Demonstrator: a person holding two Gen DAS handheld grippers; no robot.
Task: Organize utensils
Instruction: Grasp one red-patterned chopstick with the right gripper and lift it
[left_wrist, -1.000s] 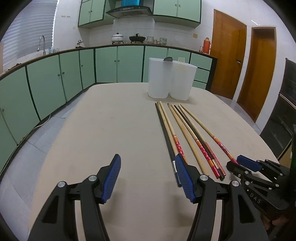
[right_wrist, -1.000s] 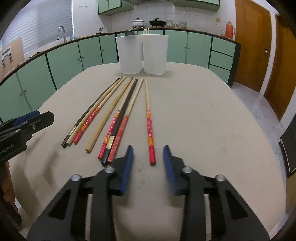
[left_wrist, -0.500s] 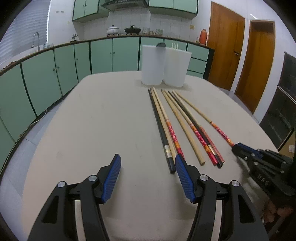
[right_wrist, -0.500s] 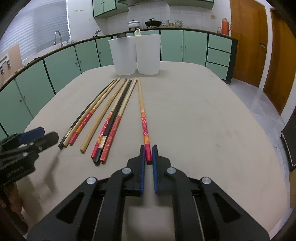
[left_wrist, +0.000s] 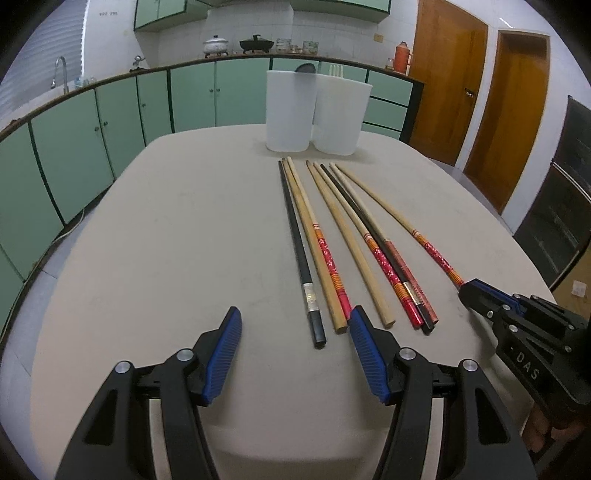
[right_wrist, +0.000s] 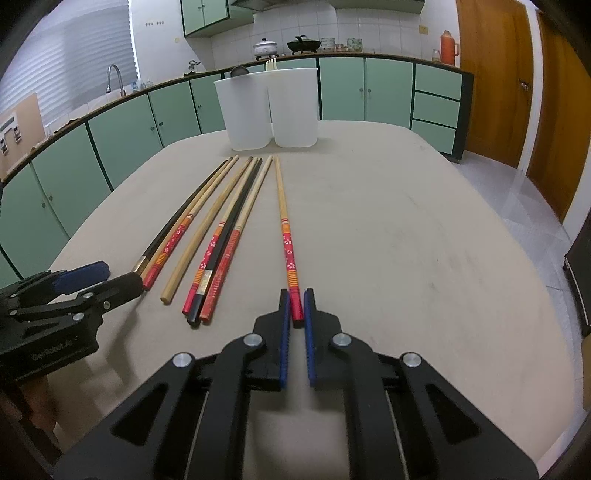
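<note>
Chopsticks: seven long sticks lie side by side on the beige rounded table (right_wrist: 406, 221), thin tips toward the white plastic twin-compartment utensil holder (right_wrist: 271, 107) at the far end.

R gripper (right_wrist: 297, 295): jaws have just closed; blue pads now clamp the red end of the light wood chopstick w/ red floral and orange-striped grip (right_wrist: 286, 236). This stick lies apart from the rest, on the side of the row away from the L gripper; its tip points at the holder.

L gripper (left_wrist: 295, 328): jaws approx. half open, nothing between the pads. It hovers at the near end of the row, opposite the holder. Black chopstick w/ silver band (left_wrist: 301, 254) and a plain wood chopstick (left_wrist: 347, 236) end just ahead of its pads, no contact.

Holder: grey spoon bowl (left_wrist: 306, 68) and pale fork tines (left_wrist: 335, 70) show above the rim.
</note>
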